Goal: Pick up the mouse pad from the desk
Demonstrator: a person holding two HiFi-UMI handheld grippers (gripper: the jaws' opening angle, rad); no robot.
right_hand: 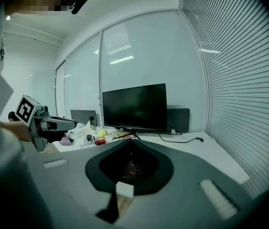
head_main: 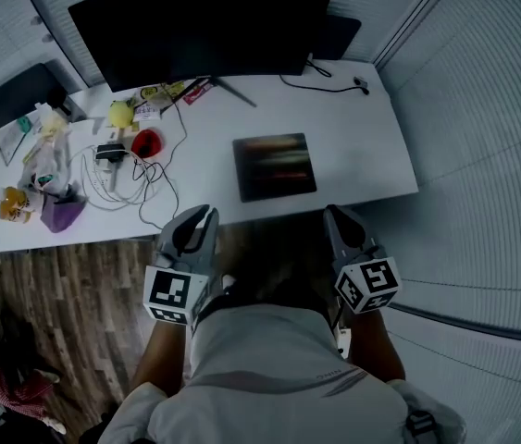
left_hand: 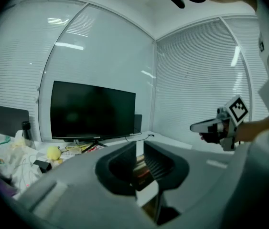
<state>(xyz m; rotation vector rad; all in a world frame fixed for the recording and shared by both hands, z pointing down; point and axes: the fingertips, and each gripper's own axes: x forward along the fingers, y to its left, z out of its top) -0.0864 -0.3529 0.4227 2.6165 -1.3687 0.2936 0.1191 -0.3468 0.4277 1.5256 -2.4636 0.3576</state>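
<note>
The dark, flat, square mouse pad (head_main: 275, 166) lies on the long white desk (head_main: 371, 146). It is close to the front edge, just in front of the big black screen (head_main: 204, 26). Nothing sits on top of it. A pile of small things and white wires (head_main: 135, 178) is off to its left, well apart from it.

The person holds both tools low, close to the body and off the desk, over the brown wood floor (head_main: 66, 294). The grey left gripper (head_main: 206, 213) has its two jaws a tiny bit apart, with only a thin gap between them. It holds nothing. The grey right gripper (head_main: 334, 213) has its jaws pressed together at the tips, and it holds nothing too. Both point toward the desk, and the mouse pad lies between them and a bit further on.

It looks like the job has just begun: the reaching step, with the pad not yet touched. Next, one gripper likely has to open wider and go forward to the near edge of the pad. The pad is thin and flat, so a jaw probably has to slide under the edge, maybe where it comes close to the desk edge, and then pinch and lift.
</note>
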